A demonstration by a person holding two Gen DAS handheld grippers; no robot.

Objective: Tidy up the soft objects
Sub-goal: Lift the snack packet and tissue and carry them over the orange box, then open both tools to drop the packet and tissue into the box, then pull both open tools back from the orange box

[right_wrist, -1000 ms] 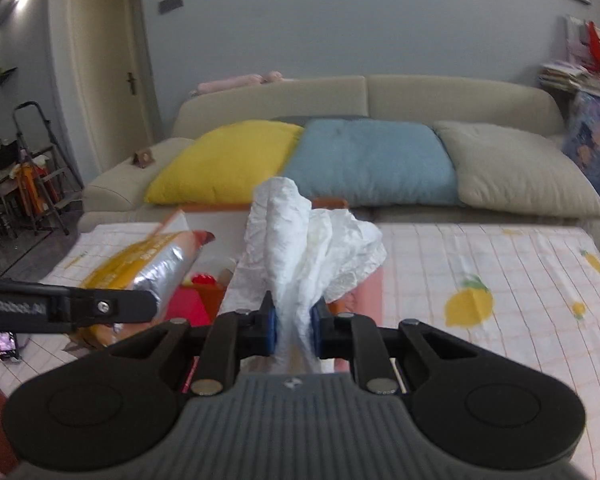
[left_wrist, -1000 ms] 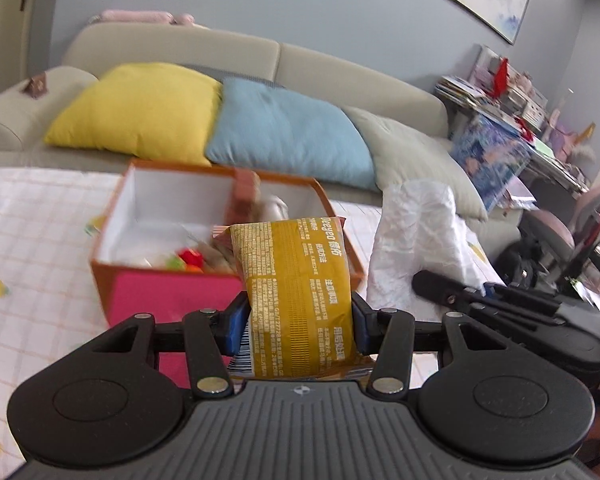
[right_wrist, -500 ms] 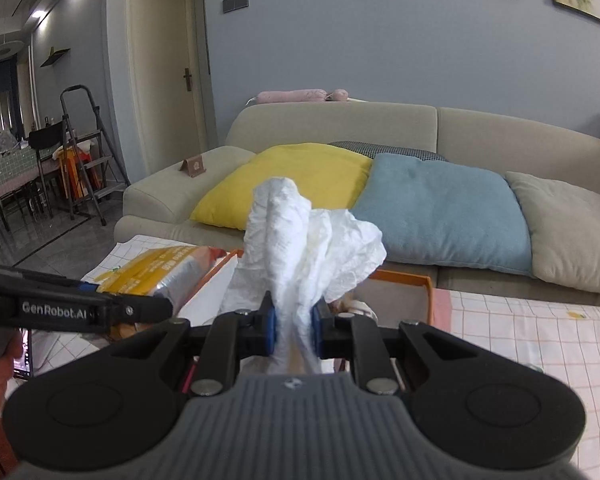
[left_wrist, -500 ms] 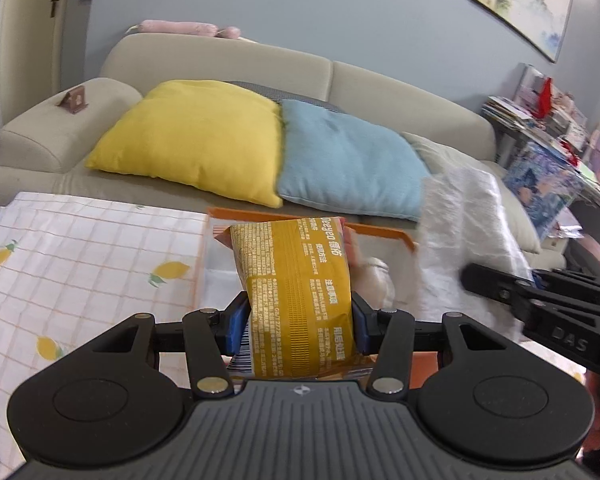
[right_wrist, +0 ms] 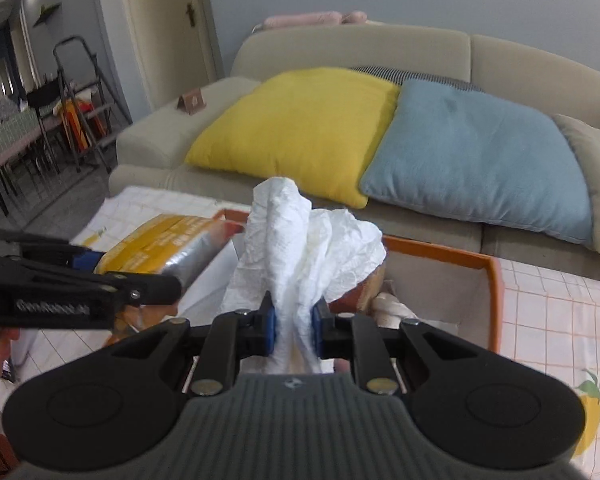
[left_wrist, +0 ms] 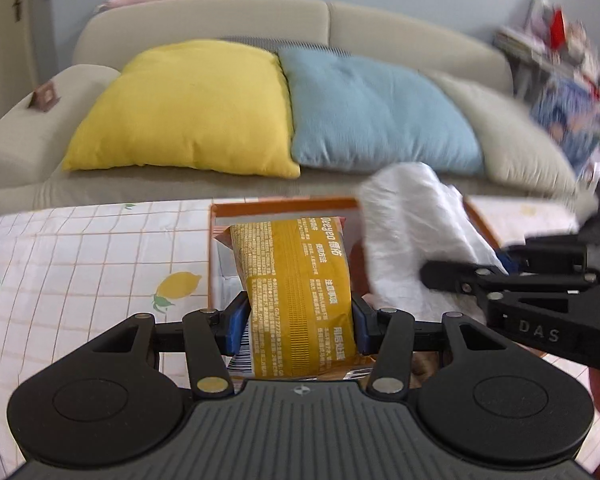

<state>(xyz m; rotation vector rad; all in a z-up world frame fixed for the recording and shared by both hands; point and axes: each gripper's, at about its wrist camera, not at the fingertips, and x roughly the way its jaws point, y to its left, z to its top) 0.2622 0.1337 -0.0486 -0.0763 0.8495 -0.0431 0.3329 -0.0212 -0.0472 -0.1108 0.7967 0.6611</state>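
Note:
My left gripper (left_wrist: pixel 298 326) is shut on a yellow snack packet (left_wrist: pixel 296 280), held upright over the orange-rimmed storage box (left_wrist: pixel 284 205). My right gripper (right_wrist: pixel 293 326) is shut on a crumpled white cloth (right_wrist: pixel 300 248) that sticks up between its blue pads. In the right wrist view the packet (right_wrist: pixel 168 240) and the left gripper's arm (right_wrist: pixel 72 280) hang at the left, above the box (right_wrist: pixel 492 276). The white cloth (left_wrist: pixel 412 240) and the right gripper's arm (left_wrist: pixel 520 300) show at the right of the left wrist view. Soft items lie inside the box, mostly hidden.
The box stands on a table under a checked cloth with lemon prints (left_wrist: pixel 92 272). Behind it is a beige sofa (left_wrist: pixel 340 20) with a yellow cushion (left_wrist: pixel 192 108), a blue cushion (left_wrist: pixel 372 116) and a grey one. A stepladder and chairs (right_wrist: pixel 68 92) stand far left.
Both grippers have swung across and slightly down with their loads. The box's pink front has dropped out of sight, and its far rim now lies just beyond the packet and cloth.

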